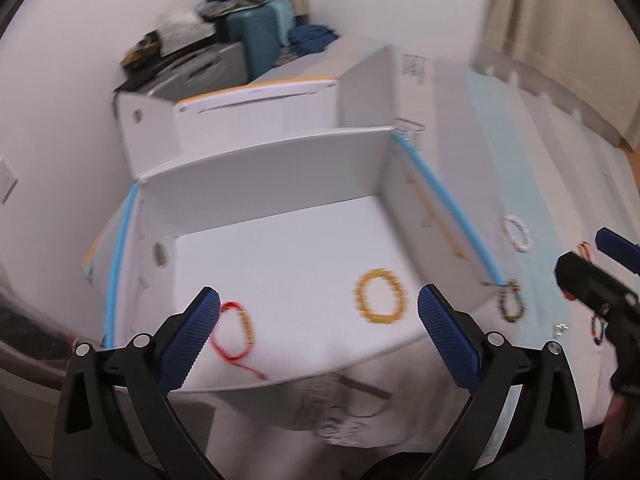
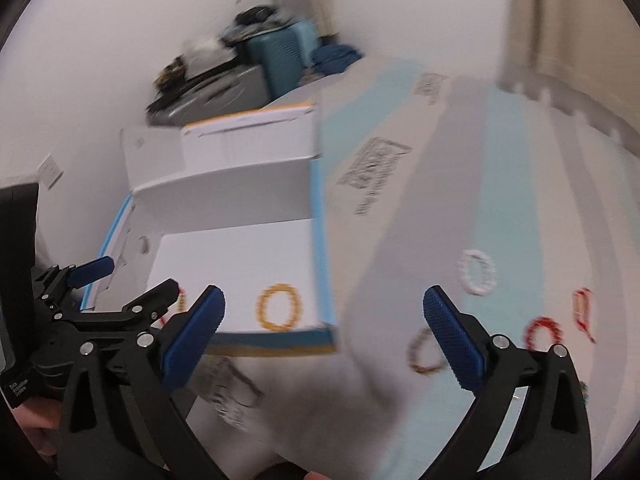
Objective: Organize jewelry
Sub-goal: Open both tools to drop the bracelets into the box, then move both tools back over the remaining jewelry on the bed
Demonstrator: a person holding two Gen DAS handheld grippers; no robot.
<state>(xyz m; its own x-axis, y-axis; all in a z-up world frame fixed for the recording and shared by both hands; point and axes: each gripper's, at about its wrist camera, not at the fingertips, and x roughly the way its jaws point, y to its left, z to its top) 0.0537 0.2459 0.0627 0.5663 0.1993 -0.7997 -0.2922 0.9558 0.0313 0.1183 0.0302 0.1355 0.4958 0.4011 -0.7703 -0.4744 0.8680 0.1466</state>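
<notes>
Bracelets lie in the white box (image 1: 280, 240): a yellow bracelet (image 1: 380, 297) and a red string bracelet (image 1: 236, 334). Both the left gripper (image 1: 318, 340) and the right gripper (image 2: 324, 340) have their fingers wide apart, holding nothing. A white bracelet (image 2: 476, 271) lies outside on the mat (image 2: 520, 200).

Both grippers are black plastic frames with triangular cut-outs and silver round screw heads at the joints. The left gripper (image 1: 318, 328) and right gripper (image 2: 324, 332) each carry two blue fingers (image 1: 450, 336) with a knurled, dotted grip texture.
</notes>
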